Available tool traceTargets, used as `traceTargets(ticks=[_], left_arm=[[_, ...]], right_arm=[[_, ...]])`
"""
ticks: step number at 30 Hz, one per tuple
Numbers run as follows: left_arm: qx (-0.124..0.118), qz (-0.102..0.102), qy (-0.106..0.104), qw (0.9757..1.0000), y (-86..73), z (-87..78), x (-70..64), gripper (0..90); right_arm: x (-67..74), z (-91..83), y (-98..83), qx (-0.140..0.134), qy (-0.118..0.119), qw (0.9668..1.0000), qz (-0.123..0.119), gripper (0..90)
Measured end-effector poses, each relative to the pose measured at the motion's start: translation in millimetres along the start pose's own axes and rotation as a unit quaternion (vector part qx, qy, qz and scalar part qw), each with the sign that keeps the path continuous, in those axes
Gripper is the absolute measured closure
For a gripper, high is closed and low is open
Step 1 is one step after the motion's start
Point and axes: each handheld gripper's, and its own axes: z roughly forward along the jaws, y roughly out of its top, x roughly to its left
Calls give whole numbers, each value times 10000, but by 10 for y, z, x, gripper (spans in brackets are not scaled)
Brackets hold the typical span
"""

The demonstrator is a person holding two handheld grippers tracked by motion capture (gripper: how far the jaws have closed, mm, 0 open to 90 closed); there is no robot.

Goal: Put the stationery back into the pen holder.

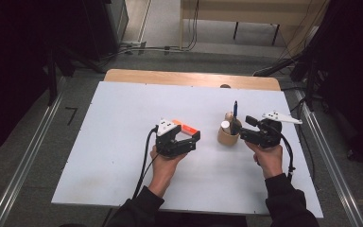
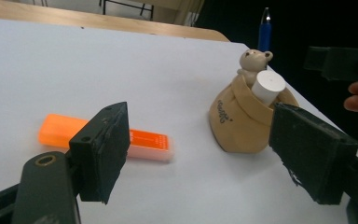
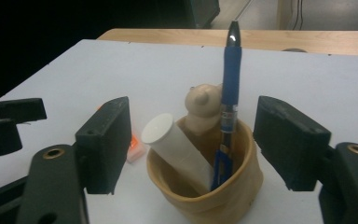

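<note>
Stood upright in the holder [image 3: 205, 186] near the table's [image 1: 123, 118] right side: a blue pen [image 3: 228, 112] and a white tube [image 3: 179, 147], leaning on the rim, likely dropped there for storage. Right gripper [image 3: 193, 144] spread apart around the holder, clamping nothing. Left gripper [image 2: 198, 149] likewise apart and empty, aimed toward the orange highlighter [image 2: 107, 137] lying flat at centre, probably next to go in. Dark lettering on the holder, unreadable.

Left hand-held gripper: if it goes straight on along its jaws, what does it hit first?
Probably bare table. In the left gripper view, the left hand-held gripper stands open, the orange highlighter just off its left jaw and the tan bear-shaped pen holder off the right. Depth is unclear; either could be clipped.
</note>
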Motion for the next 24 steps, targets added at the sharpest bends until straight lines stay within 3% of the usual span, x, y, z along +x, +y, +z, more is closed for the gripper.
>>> traceTargets(ticks=[8, 11, 15, 19, 24], left_arm=[[11, 307, 343, 9989, 68, -116, 120, 177], [-77, 57, 300, 9995, 114, -149, 157, 178], [-102, 35, 304, 9995, 163, -179, 167, 179], [-60, 76, 377, 9992, 184, -218, 201, 179], [-26, 272, 527, 9982, 190, -333, 289, 179]], right_arm=[[202, -15, -6, -47, 56, 9996, -286, 185], [244, -2, -5, -49, 90, 9995, -311, 184], [280, 6, -4, -67, 50, 9993, -372, 184], [332, -1, 2, -117, 28, 9989, -461, 188], [418, 30, 2, -108, 52, 9982, -586, 187]])
